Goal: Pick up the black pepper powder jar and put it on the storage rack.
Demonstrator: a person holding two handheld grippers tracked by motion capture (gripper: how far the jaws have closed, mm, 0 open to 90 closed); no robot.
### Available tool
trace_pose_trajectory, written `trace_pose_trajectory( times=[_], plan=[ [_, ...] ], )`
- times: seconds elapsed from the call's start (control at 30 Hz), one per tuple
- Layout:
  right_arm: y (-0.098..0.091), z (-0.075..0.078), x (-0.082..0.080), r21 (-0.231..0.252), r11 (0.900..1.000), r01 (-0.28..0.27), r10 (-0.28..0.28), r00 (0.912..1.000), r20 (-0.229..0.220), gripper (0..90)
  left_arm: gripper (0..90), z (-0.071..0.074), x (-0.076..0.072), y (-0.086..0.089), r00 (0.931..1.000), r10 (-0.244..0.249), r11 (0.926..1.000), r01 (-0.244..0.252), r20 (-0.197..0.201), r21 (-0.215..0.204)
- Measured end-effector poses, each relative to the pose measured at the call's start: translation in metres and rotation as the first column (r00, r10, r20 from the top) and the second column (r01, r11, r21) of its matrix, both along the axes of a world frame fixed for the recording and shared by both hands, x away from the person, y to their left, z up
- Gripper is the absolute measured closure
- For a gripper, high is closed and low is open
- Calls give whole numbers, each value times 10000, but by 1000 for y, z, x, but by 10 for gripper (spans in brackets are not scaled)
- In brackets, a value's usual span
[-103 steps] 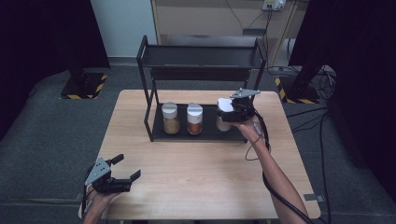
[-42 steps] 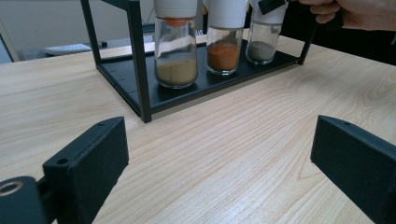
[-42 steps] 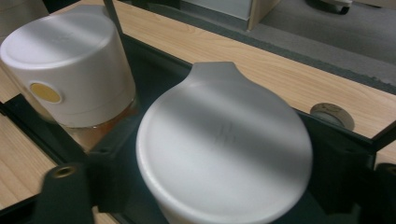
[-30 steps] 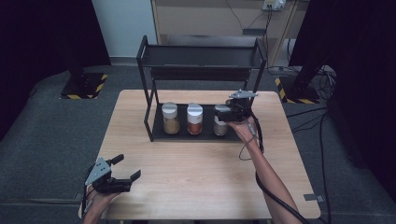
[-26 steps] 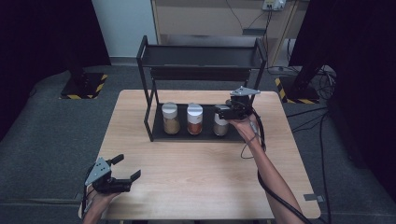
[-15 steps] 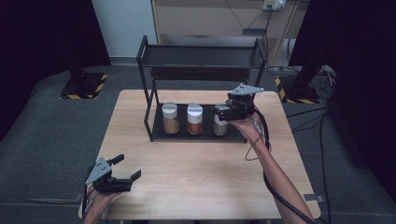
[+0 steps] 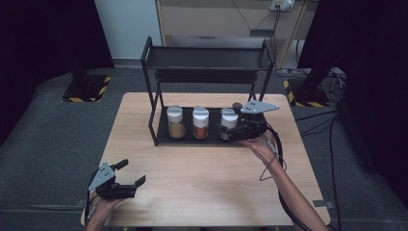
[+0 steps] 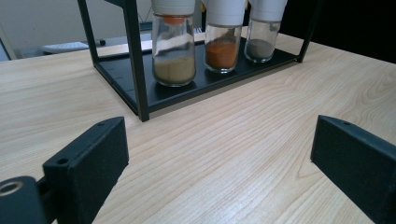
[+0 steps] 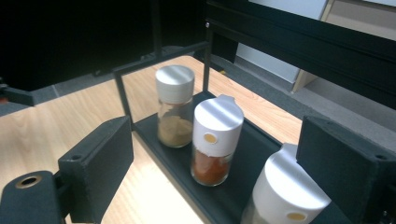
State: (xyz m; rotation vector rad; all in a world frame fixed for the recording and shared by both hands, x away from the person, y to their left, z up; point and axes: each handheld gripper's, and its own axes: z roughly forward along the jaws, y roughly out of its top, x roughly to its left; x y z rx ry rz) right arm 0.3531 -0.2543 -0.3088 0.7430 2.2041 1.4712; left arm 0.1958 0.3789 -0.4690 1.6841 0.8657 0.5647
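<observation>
1. The right gripper (image 7: 230,132) stands released, its jaws spread with nothing pressed between them, just in front of the grey-spice jar (image 7: 229,119).
2. That jar sits upright at the right end of the black rack's (image 7: 159,115) lower shelf, beside the orange-spice jar (image 7: 200,122) and the tan-spice jar (image 7: 175,121).
3. The left gripper (image 7: 133,174) hangs released over the table's (image 7: 202,178) near left corner.
</observation>
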Motion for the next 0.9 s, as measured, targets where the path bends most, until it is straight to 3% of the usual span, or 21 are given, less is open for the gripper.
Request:
trace_pose_trajectory(
  times=[0.53, 0.9],
  plan=[
    [-27, -2, -47, 195, 9998, -3, -2, 9997, 261, 111, 34, 0, -1, 1, 10000, -22, 10000, 22, 24, -65],
    [-53, -2, -78, 308, 9972, 676, -689, 9967, 439, 112, 35, 0, -1, 1, 10000, -20, 9999, 21, 44, -118]
  ],
)
